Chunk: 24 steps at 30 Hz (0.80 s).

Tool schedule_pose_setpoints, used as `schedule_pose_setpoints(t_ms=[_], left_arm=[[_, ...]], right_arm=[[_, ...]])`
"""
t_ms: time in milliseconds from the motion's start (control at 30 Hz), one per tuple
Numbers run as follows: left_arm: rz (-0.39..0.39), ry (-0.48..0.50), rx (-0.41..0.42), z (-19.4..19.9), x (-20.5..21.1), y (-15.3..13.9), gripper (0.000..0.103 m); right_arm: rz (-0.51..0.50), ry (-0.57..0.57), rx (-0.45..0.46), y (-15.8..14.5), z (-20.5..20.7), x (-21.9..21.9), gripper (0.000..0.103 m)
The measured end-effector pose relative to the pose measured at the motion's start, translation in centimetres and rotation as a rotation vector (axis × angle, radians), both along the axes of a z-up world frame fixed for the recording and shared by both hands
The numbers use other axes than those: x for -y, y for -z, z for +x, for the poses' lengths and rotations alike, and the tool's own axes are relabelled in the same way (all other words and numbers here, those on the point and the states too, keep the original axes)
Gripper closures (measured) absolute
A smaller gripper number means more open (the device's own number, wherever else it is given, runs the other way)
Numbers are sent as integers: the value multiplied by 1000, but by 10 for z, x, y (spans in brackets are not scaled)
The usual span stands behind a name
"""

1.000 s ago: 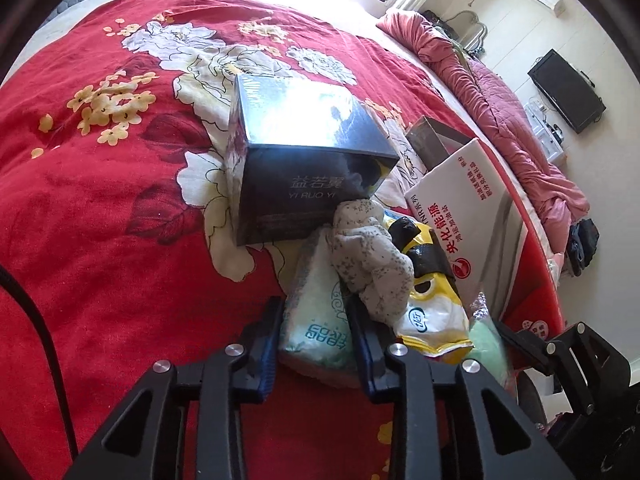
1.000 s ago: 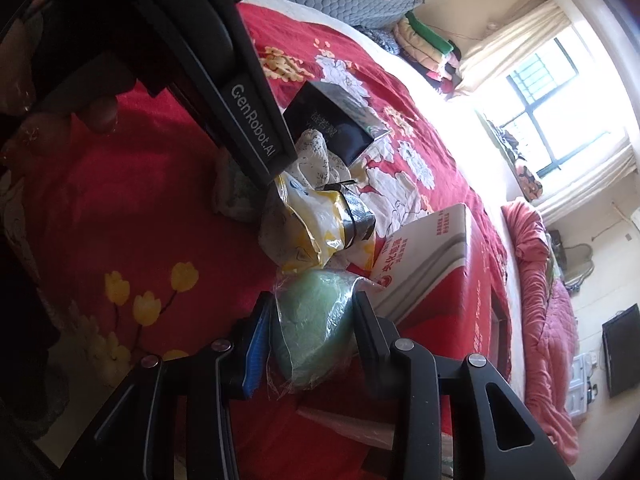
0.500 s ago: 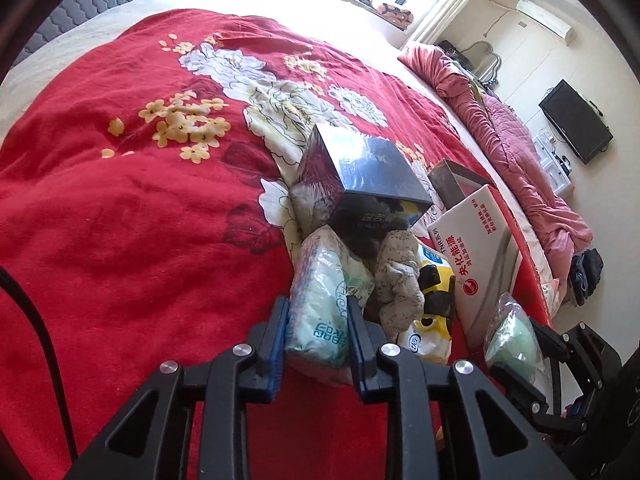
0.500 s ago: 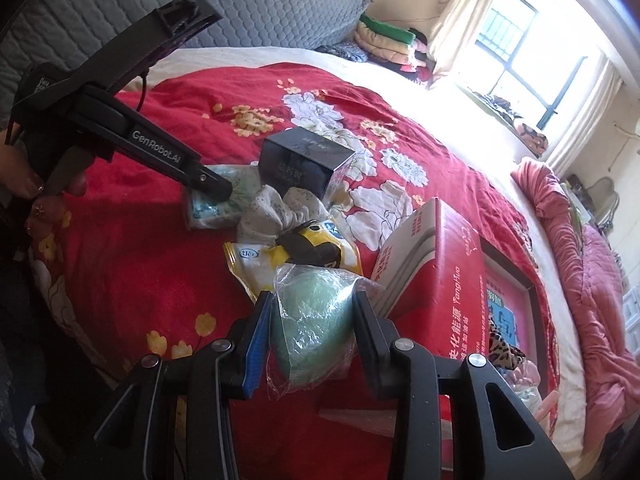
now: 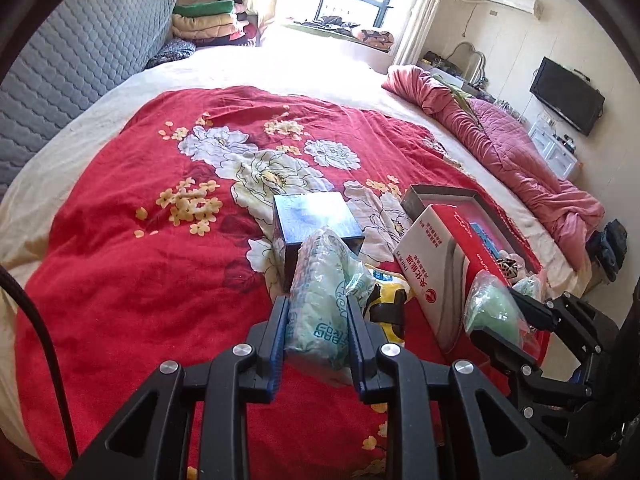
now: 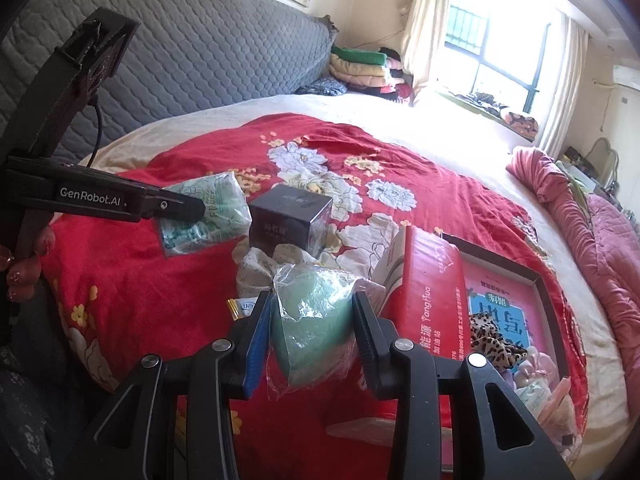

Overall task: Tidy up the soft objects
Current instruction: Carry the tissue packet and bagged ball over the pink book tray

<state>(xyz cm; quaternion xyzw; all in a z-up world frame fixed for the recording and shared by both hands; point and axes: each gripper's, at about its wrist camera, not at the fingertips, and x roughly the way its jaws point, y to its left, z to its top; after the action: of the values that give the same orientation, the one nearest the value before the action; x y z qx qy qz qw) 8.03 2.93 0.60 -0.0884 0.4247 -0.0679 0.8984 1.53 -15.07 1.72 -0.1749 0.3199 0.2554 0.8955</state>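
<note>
My left gripper [image 5: 318, 310] is shut on a pale green tissue pack [image 5: 320, 284] and holds it above the red bedspread; the pack also shows in the right wrist view [image 6: 204, 212]. My right gripper [image 6: 312, 312] is shut on a green sponge in a clear plastic bag [image 6: 314, 320], also seen in the left wrist view [image 5: 490, 312]. A grey speckled cloth [image 6: 260, 268] and a yellow packet [image 5: 386, 292] lie on the bed by a dark box [image 6: 290, 222]. An open red tray [image 6: 504, 304] at the right holds a leopard-print item [image 6: 492, 338] and other soft things.
A red and white carton [image 5: 436, 264] stands on edge between the pile and the tray. The red floral bedspread [image 5: 140, 248] covers the bed. A pink quilt [image 5: 512, 156] lies along the far right. A grey headboard [image 6: 200, 52] and folded blankets [image 6: 368, 68] are at the back.
Both grippers have risen and pulled back from the pile with their loads. The tissue pack is now clear of the dark box and the cloth.
</note>
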Motion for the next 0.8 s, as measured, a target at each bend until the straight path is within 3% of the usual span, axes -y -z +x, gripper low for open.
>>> schedule_pose_setpoints(t_ms=[400,800], left_arm=[[98,31,59,-10,44,-42,76],[124,99,87,-6,95,-65,76]], right_arm=[[117,62,61,-32,-2,30,62],[204,138,111,-57,-8,68,62]])
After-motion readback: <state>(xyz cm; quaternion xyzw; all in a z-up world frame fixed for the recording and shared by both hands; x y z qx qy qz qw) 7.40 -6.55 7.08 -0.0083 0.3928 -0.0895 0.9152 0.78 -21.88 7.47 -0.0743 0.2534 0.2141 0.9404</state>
